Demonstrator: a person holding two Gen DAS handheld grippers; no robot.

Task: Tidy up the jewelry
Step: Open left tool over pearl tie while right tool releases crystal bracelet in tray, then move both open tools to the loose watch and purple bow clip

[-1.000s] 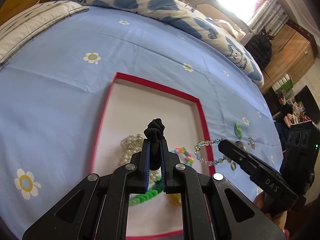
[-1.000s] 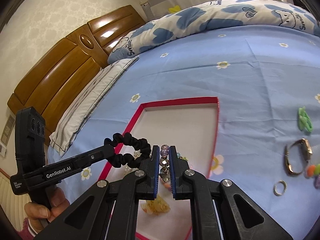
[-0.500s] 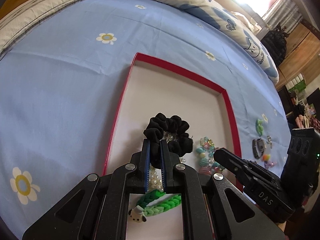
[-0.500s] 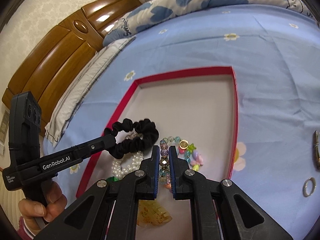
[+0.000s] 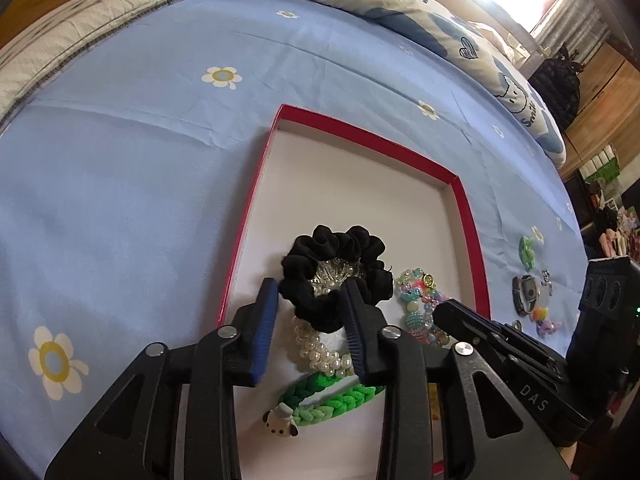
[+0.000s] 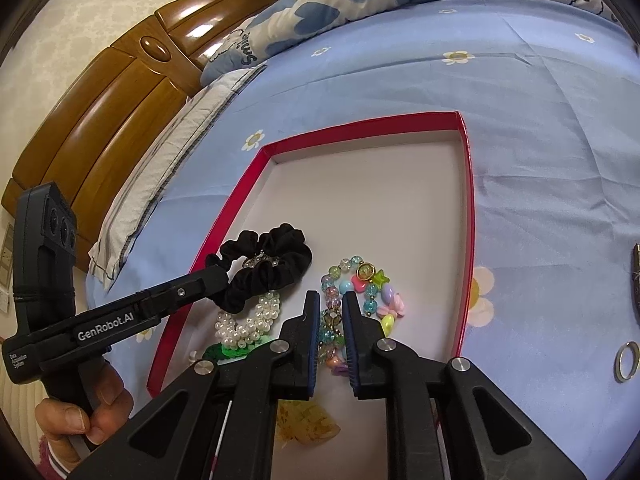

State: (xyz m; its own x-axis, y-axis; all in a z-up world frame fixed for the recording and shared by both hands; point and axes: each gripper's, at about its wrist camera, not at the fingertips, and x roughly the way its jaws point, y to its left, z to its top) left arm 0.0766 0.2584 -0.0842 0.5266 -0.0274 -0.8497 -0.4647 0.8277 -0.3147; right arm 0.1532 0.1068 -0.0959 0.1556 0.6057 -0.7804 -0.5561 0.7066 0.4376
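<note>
A white tray with a red rim [image 5: 471,240] [image 6: 360,131] lies on the blue flowered sheet. A black scrunchie [image 5: 340,240] [image 6: 276,276] rests on the tray floor over a pearl bracelet [image 5: 316,352]. My left gripper [image 5: 310,284] straddles the scrunchie's near side; its jaws are opening and the left pad stands clear of the fabric. A coloured bead bracelet [image 6: 372,288] [image 5: 416,312] lies in the tray beside it. My right gripper [image 6: 330,296] has a few of its beads between jaws that are just opening.
A green braided band [image 5: 332,400] and a yellow piece [image 6: 304,424] lie in the tray's near end. On the sheet to the right are a watch [image 5: 526,294], a green clip [image 5: 527,252] and a ring [image 6: 626,360]. A person's hand [image 6: 80,412] holds the left gripper.
Both grippers came down into the tray with the scrunchie and the bead bracelet, which now lie on its floor. The left jaws have parted widely, the right ones slightly.
</note>
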